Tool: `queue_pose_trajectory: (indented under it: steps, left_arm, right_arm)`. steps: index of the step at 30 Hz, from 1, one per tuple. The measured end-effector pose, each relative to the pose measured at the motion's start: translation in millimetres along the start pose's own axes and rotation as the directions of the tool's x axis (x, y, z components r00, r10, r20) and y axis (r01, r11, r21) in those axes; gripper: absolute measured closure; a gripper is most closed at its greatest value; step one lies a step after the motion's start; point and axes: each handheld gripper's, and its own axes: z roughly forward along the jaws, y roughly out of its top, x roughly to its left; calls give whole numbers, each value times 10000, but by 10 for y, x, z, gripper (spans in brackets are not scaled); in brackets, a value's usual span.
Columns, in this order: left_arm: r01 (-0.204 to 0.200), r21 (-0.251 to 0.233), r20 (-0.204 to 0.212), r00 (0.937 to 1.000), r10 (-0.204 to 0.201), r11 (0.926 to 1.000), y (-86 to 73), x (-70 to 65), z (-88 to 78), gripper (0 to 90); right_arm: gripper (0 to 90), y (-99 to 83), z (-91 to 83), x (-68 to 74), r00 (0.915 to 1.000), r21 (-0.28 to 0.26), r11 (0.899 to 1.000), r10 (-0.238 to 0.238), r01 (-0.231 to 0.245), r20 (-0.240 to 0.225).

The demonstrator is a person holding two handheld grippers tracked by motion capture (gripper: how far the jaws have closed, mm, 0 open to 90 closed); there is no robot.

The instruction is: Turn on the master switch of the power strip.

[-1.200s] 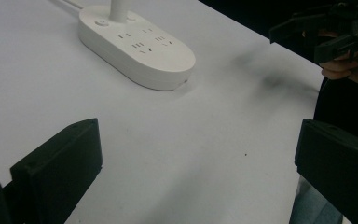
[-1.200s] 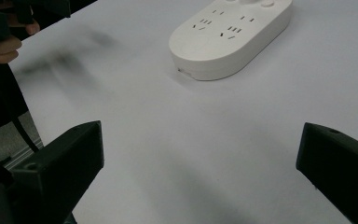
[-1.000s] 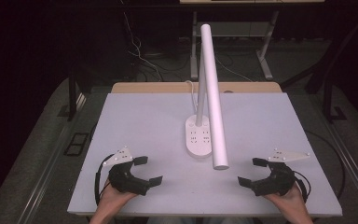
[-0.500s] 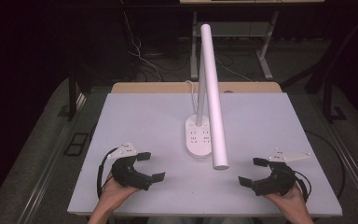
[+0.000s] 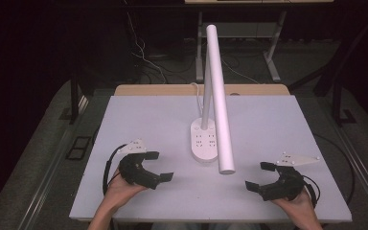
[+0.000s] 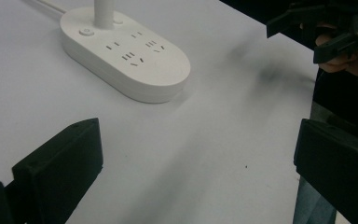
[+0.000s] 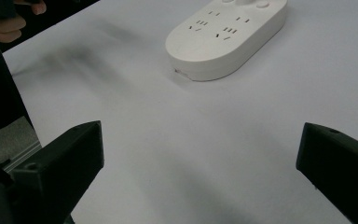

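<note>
Since a second ago, your left gripper (image 5: 160,166) has edged toward the lamp base (image 5: 204,141), which sits mid-table (image 5: 278,124), its white tube (image 5: 219,96) slanting overhead. Both grippers rest near the front edge, jaws spread wide, holding nothing; your right gripper (image 5: 260,176) stays beside the tube's tip.

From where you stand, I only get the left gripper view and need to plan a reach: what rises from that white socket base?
Observer: A white lamp post stands on the socket base, and a long white tube head slants down toward the person.
Operator: Is the left hand-held gripper near it?
Observer: The left hand-held gripper sits open on the table, left of the base, not touching it.
Operator: And the other?
Observer: The right hand-held gripper is open too, right of the tube's low end.
</note>
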Motion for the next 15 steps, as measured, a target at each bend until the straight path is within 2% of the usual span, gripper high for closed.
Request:
queue_pose_trajectory:
  steps: [15]
  left_arm:
    - [-161, 182, 79, 9998, 160, 9997, 198, 48, 16, 6]
  right_arm:
    - [1, -4, 0, -5, 10000, -25, 10000, -59, 59, -21]
